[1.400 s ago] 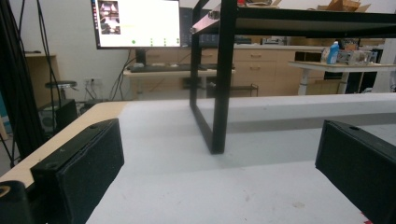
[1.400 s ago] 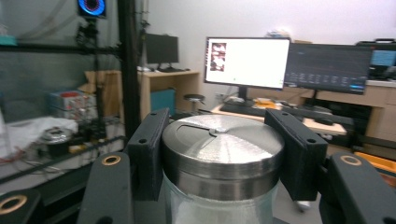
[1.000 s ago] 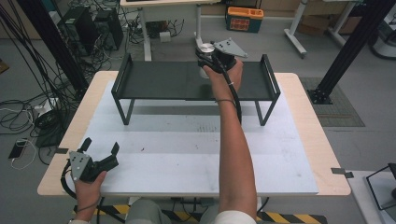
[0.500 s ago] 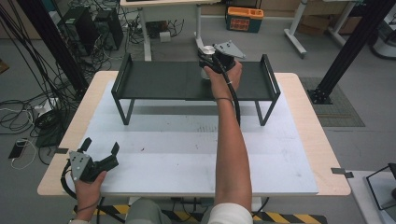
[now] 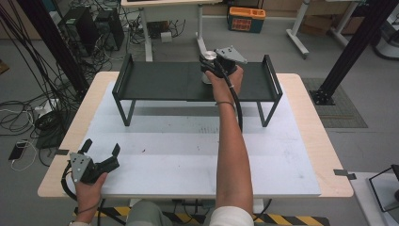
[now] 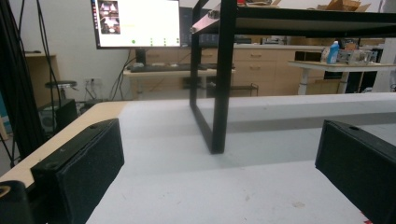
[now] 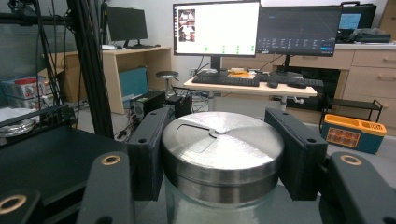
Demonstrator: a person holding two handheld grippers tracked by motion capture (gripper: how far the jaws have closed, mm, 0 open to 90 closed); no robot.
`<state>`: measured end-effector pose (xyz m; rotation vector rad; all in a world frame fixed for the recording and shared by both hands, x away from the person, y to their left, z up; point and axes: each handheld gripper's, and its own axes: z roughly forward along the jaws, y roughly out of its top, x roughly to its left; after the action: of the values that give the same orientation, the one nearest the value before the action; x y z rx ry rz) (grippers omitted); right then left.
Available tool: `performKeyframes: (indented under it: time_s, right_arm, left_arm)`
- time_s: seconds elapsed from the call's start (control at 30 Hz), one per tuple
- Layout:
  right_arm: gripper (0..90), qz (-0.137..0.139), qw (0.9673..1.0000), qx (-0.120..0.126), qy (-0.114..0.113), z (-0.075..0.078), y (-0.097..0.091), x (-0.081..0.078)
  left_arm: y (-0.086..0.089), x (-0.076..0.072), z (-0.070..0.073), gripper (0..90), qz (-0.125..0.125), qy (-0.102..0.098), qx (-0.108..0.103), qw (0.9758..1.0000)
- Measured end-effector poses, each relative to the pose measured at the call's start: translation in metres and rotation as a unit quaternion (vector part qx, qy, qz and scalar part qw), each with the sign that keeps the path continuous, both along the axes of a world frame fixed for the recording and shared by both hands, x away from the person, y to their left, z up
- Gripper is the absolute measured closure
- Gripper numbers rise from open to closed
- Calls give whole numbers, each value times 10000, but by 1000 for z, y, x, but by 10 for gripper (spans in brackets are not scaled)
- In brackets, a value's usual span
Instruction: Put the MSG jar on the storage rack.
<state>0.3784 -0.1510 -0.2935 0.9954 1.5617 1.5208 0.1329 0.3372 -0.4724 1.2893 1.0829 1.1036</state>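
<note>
A glass jar with a brushed metal lid sits between the pads of my right gripper, which is shut on it just below the lid. From the high view, this right gripper and the jar are over the back edge of the black metal shelf, near its middle. Whether the jar rests on the shelf top I cannot tell. My left gripper rests low at the table's near left corner, open with nothing between its jaws.
The shelf stands on thin legs across the far half of the white table mat. A metal bowl shows at the shelf's left end. Desks with monitors and an orange box stand beyond the table.
</note>
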Motion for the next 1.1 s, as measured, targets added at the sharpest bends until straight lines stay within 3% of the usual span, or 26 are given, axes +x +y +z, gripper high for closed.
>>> performKeyframes:
  time_s: [0.3, 0.4, 0.47, 0.6, 0.87, 1.1]
  right_arm:
    - [415, -61, 10000, -63, -6, 1, 5, -3]
    - [345, -61, 10000, 27, -58, 0, 5, -4]
    - [312, -71, 9999, -73, -99, 2, 6, -5]
    - [259, -70, 9999, -28, -156, 3, 5, -8]
    - [206, -139, 9989, 82, -431, 6, 1, -17]
    - [149, -104, 9987, 114, -486, 14, -9, -29]
  left_arm:
    - [0, 0, 0, 14, 0, -5, -2, 10000]
    - [0, 0, 0, 14, -1, -4, -5, 10000]
    - [0, 0, 0, 14, -1, -2, -4, 10000]
    - [0, 0, 0, 14, -2, -4, -5, 10000]
    - [0, 0, 0, 14, -3, 5, 2, 10000]
    - [0, 0, 1, 14, -4, 12, 6, 10000]
